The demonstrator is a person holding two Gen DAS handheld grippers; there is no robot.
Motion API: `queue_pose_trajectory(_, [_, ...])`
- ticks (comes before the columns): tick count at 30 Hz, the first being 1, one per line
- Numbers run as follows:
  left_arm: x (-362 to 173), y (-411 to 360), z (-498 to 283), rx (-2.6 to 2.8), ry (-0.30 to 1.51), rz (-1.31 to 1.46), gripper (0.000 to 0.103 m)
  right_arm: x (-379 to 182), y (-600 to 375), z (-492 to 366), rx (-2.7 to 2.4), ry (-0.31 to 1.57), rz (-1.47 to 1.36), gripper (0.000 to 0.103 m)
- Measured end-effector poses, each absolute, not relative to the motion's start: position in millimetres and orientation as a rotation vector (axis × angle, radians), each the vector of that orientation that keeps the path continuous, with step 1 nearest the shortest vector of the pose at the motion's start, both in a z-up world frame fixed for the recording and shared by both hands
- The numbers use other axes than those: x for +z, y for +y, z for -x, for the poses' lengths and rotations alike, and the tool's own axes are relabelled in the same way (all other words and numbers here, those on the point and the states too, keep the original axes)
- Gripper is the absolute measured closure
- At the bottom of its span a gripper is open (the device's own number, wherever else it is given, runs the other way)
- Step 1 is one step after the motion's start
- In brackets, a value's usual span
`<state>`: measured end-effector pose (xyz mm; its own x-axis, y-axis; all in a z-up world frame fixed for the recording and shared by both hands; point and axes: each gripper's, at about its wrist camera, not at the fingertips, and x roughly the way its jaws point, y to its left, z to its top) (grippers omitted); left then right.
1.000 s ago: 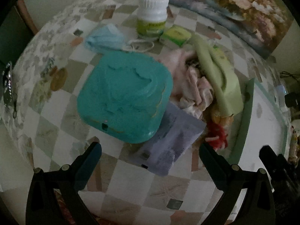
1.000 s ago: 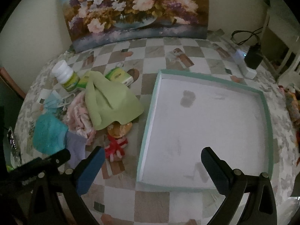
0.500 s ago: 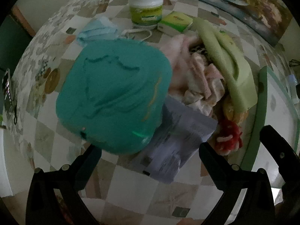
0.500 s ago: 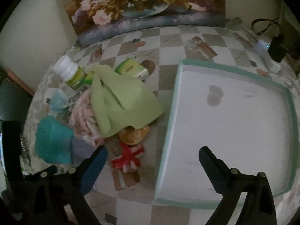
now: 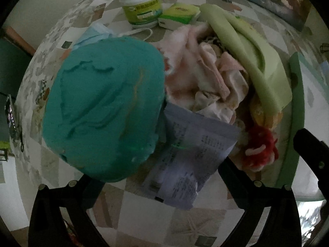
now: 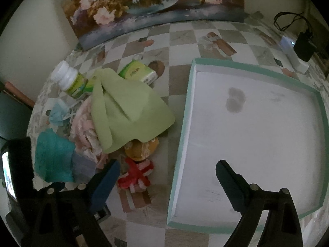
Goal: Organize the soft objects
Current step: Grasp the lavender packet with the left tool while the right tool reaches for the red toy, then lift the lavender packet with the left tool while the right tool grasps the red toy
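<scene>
Above the teal, rounded soft cushion (image 5: 104, 111), left gripper (image 5: 156, 185) spread wide; right gripper (image 6: 166, 177) likewise parted, narrowing slightly, holding nothing.

We see both claws built alike: left claw (image 5: 156, 180) and right claw (image 6: 167, 177) have matte black angular arms, silver screw heads behind each finger, and dark blue pads (image 6: 104, 182) on the inner faces.

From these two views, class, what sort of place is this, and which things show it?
Probably a home: a table with a checked cloth, a flower painting leaning on the wall, and household clutter such as a pill bottle and a cloth pile beside a tray.
</scene>
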<state>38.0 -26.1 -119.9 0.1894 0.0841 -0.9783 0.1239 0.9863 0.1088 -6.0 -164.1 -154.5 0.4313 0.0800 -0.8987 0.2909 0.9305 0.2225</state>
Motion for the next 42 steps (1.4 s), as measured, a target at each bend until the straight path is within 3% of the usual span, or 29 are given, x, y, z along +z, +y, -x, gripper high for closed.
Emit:
queue_pose_trajectory(2, [-125.2, -29.9, -38.5, -0.024, 1.396, -0.179, 0.019, -154.0, -161.1, 5.6, -0.128, 1.124, -0.355, 0.007])
queue_pose_trajectory(5, [-133.3, -25.2, -39.6, -0.061, 1.421, -0.107, 0.031, -153.4, -156.9, 5.6, -0.119, 1.124, -0.340, 0.007])
queue_pose_trajectory(9, [-142.9, -23.7, -39.8, -0.079, 1.432, -0.070, 0.040, -152.8, -151.1, 4.8, -0.100, 1.122, -0.318, 0.008])
queue_pose_trajectory(17, [-155.4, 5.7, -41.2, -0.067, 1.484, 0.082, 0.043, -155.7, -139.5, 1.5, -0.012, 1.138, -0.313, 0.025])
queue_pose_trajectory(21, [-159.2, 34.9, -35.3, -0.037, 1.507, 0.141, 0.043, -155.9, -134.4, 1.1, 0.008, 1.139, -0.287, 0.029])
queue_pose_trajectory(23, [-160.8, 48.3, -31.7, -0.026, 1.512, 0.172, 0.043, -159.5, -131.6, -0.2, 0.034, 1.160, -0.297, 0.038])
queue_pose_trajectory(26, [-168.2, 56.6, -30.1, -0.008, 1.517, 0.202, 0.043, -167.0, -124.7, -2.8, 0.050, 1.191, -0.274, 0.043])
queue_pose_trajectory(37, [-193.8, 56.4, -20.5, 0.014, 1.526, 0.156, 0.043, -194.2, -95.7, -11.9, 0.018, 1.254, -0.131, 0.050])
queue_pose_trajectory(42, [-188.0, 54.1, -14.3, 0.011, 1.529, 0.168, 0.043, -197.6, -80.0, -11.3, 0.022, 1.249, -0.081, 0.060])
